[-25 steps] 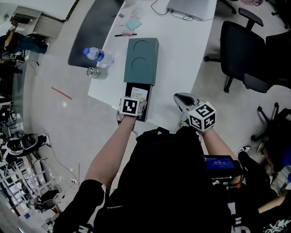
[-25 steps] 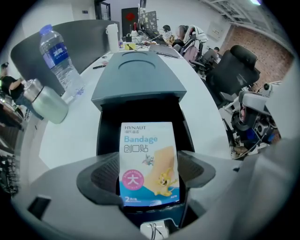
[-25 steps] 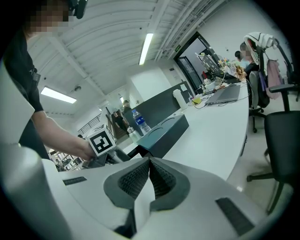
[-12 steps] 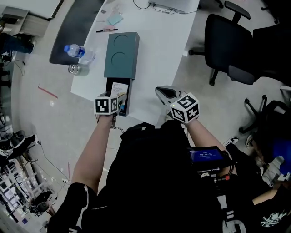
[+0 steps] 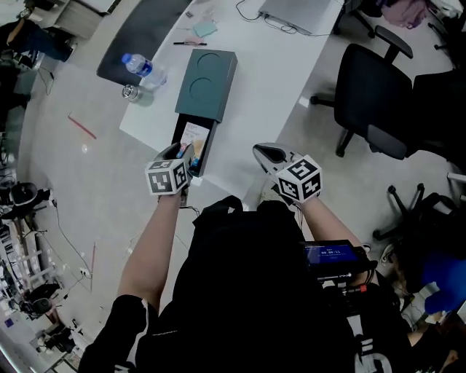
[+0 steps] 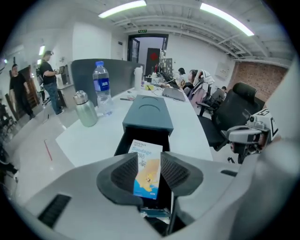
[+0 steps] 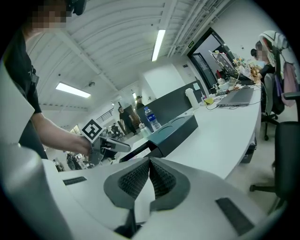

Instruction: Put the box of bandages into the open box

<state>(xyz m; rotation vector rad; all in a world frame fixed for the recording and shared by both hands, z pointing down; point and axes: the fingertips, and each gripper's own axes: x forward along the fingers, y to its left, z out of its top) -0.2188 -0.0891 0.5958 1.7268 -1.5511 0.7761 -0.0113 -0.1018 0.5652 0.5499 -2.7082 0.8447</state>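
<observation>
A dark teal box (image 5: pixel 206 86) lies on the white table (image 5: pixel 255 87) with its black drawer (image 5: pixel 202 149) pulled out toward me. My left gripper (image 5: pixel 182 153) hangs over the drawer's near end. Its jaws have just been closing and now press on the bandage box (image 6: pixel 146 180), a white, yellow and blue carton held upright above the drawer (image 6: pixel 140 136). The carton's white top (image 5: pixel 195 136) sticks out past the jaws. My right gripper (image 5: pixel 266 154) hovers at the table's near edge, right of the drawer, shut with nothing between its pads (image 7: pixel 136 178).
A water bottle (image 5: pixel 142 69) and a metal flask (image 5: pixel 131 92) stand left of the teal box near the table corner. A laptop (image 5: pixel 298 14) and a pen (image 5: pixel 186 44) lie farther back. Black office chairs (image 5: pixel 378 95) stand to the right of the table.
The left gripper has risen from the drawer's near end, and its jaws have come together on the bandage box. The right gripper has stayed beside the drawer.
</observation>
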